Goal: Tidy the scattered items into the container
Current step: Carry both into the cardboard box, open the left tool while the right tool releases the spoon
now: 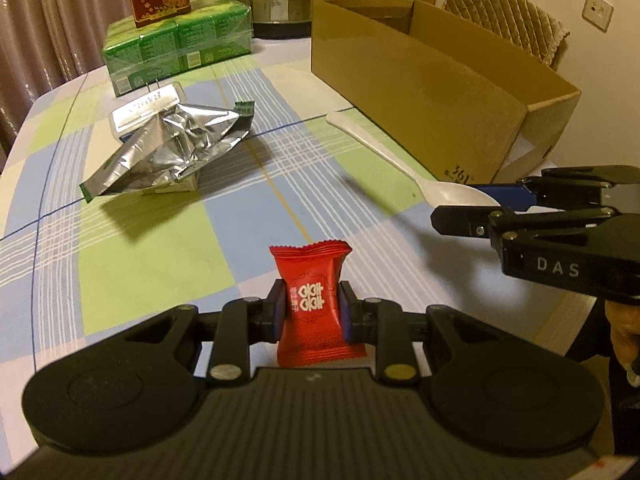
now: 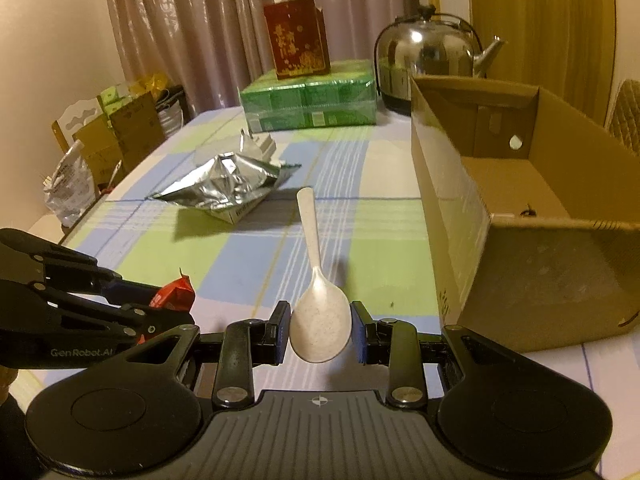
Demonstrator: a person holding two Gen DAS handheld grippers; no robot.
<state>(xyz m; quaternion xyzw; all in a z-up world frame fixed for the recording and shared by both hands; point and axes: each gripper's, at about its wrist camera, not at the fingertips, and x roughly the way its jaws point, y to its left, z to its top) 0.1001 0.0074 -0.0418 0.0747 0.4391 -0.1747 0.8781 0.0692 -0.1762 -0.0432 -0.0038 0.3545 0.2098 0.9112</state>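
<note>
My left gripper (image 1: 313, 311) is shut on a red candy packet (image 1: 314, 304), held upright above the checked tablecloth. In the right wrist view the same left gripper (image 2: 176, 300) shows at the lower left with the red candy packet (image 2: 173, 295) in its tips. My right gripper (image 2: 321, 330) is shut on the bowl of a white spoon (image 2: 318, 312), whose handle points away over the table. The left wrist view shows the white spoon (image 1: 404, 164) held by the right gripper (image 1: 492, 208) just in front of the open cardboard box (image 1: 420, 92). The cardboard box (image 2: 500, 184) stands at the right.
A crumpled silver foil bag (image 1: 176, 148) lies on a small carton at mid table, also the foil bag (image 2: 228, 180). Behind stand a green shrink-wrapped pack (image 2: 310, 104) with a red box (image 2: 298, 40) on top, and a steel kettle (image 2: 430, 56). Bags and cartons sit past the table's left edge.
</note>
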